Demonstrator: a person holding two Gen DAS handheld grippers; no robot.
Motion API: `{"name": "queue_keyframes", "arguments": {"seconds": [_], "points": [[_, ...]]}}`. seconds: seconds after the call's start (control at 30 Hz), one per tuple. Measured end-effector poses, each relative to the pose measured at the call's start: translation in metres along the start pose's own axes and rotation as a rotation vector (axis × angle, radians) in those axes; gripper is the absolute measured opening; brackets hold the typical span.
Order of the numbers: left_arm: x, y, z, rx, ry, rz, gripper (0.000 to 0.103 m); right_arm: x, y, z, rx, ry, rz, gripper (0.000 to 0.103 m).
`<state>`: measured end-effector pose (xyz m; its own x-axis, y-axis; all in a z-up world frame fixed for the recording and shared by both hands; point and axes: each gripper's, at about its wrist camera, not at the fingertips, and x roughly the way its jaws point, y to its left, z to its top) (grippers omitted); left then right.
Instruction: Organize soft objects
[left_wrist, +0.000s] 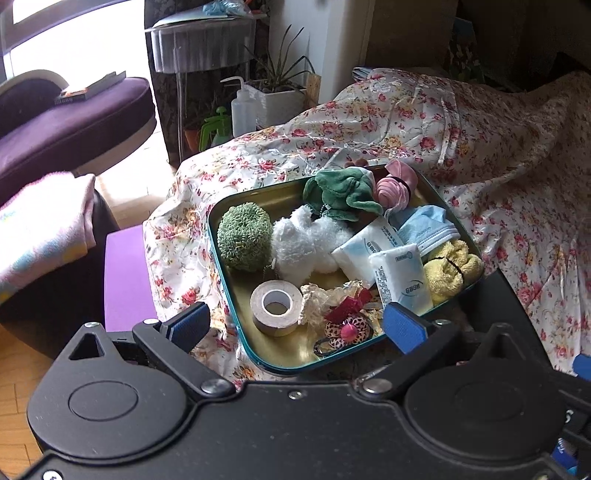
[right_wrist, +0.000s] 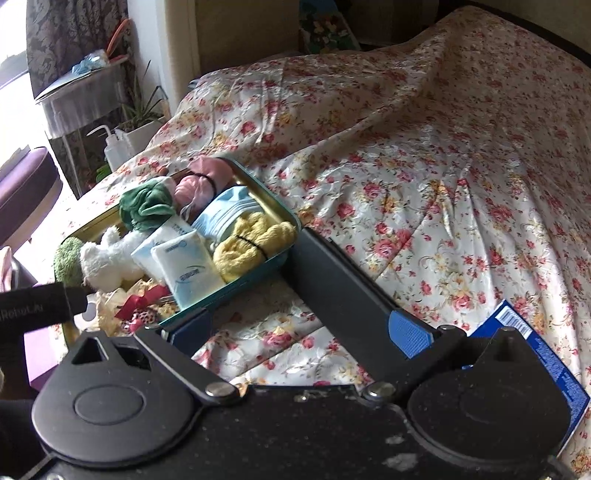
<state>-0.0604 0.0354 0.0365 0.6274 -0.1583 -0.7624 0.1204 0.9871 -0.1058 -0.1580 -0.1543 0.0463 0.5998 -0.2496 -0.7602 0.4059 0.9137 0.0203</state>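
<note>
Left gripper (left_wrist: 297, 321), jaws wide and empty, hovers above tin tray (left_wrist: 236, 206) of soft objects; right gripper (right_wrist: 301, 328) likewise wide beside it.

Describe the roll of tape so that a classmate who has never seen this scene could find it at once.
Find the teal-rimmed tin tray on the floral bedcover. At its near end, below the green knitted ball, stands the roll of tape: the tray's only hard, ring-shaped item.

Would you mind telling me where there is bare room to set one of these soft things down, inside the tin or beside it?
Inside the tin tray, bare metal shows only at the far-left corner behind the green scrubber and along the near rim in front of the tape roll. The rest is crowded. The floral bedspread right of the tray lies open, up to the blue box.
</note>
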Motion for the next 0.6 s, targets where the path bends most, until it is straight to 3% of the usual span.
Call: {"name": "queue_keyframes", "arguments": {"seconds": [0.37, 0.6], "points": [[-0.0027, -0.0054, -0.0015, 0.016, -0.040, 0.070, 0.097, 0.0049, 0.0070, 0.0050, -0.008, 0.013, 0.019, 0.103], [-0.0036, -0.0058, -0.0017, 0.030, -0.044, 0.074, 0.097, 0.0042, 0.0050, 0.0063, -0.008, 0.012, 0.022, 0.103]]}}
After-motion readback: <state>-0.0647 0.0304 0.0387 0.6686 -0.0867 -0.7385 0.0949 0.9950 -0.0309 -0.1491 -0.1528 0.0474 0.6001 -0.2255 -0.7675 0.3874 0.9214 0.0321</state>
